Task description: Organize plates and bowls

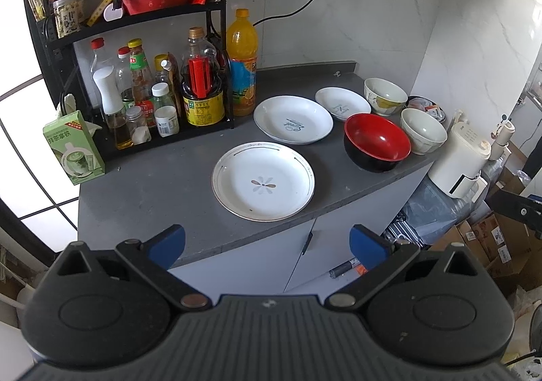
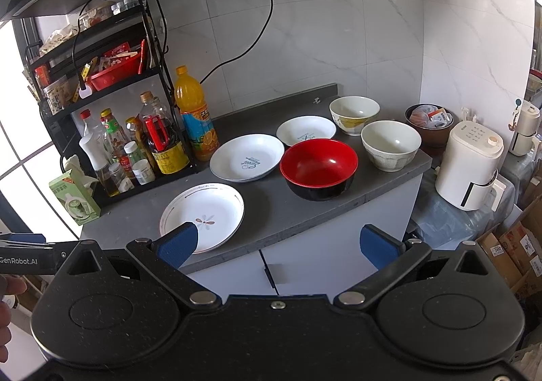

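On the grey counter (image 1: 152, 191) lie a flower-patterned white plate (image 1: 263, 180) (image 2: 202, 215) near the front edge, a larger white plate (image 1: 293, 119) (image 2: 246, 157) behind it, and a smaller white plate (image 1: 342, 103) (image 2: 306, 131) further back. A red-and-black bowl (image 1: 376, 142) (image 2: 318, 168) stands to the right, with a plain cream bowl (image 1: 423, 131) (image 2: 390, 145) and a yellow-patterned bowl (image 1: 385, 96) (image 2: 354, 114) beyond. My left gripper (image 1: 267, 245) hangs open in front of the counter, empty. My right gripper (image 2: 277, 245) is open too, empty, short of the counter edge.
A black rack (image 1: 135, 52) of sauce bottles and an orange juice bottle (image 1: 241, 64) fill the counter's back left. A green carton (image 1: 73, 147) stands at the left edge. A brown container (image 2: 429, 123) and white appliance (image 2: 469, 166) sit right. Cardboard boxes (image 1: 491, 238) lie below.
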Demonstrator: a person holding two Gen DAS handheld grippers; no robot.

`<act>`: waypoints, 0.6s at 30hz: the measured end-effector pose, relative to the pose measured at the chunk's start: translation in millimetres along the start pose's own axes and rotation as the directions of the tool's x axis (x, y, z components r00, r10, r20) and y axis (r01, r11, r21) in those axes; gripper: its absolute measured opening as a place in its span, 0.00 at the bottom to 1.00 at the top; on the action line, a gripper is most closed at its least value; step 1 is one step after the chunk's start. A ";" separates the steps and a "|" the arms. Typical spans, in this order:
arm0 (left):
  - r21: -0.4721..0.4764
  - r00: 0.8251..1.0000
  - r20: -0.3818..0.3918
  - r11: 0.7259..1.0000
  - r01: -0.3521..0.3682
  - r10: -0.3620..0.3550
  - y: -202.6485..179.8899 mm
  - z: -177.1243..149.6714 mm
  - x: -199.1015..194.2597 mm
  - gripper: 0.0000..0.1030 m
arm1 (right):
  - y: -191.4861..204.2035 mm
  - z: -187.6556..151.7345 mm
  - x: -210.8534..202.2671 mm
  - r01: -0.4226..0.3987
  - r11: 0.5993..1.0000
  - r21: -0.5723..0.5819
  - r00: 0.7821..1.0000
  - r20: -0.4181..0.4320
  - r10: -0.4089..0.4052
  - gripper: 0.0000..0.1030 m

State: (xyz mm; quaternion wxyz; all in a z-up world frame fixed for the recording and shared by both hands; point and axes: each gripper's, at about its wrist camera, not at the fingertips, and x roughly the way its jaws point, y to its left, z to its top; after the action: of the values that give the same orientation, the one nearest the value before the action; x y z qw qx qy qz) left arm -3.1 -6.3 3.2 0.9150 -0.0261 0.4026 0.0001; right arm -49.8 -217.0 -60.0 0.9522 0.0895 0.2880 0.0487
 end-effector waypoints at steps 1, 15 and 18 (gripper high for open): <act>0.001 1.000 0.000 1.000 0.000 0.000 0.0 -0.1 0.0 0.99 | -0.2 0.3 -0.1 0.001 1.000 0.000 1.000 0.000 -0.001 1.00; 0.007 1.000 0.001 1.000 0.007 -0.007 -4.9 4.1 1.1 0.99 | 0.2 1.3 -0.1 0.007 1.000 0.000 1.000 -0.003 -0.007 1.00; 0.009 1.000 -0.001 1.000 0.008 -0.008 -7.3 5.7 3.7 0.99 | -0.7 2.1 0.4 0.013 1.000 -0.002 1.000 -0.006 -0.013 1.00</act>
State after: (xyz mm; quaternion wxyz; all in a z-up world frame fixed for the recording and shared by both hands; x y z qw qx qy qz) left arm 3.8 -13.4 4.7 0.9149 -0.0236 0.4029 -0.0055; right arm -48.3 -217.9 -58.6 0.9517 0.0865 0.2915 0.0430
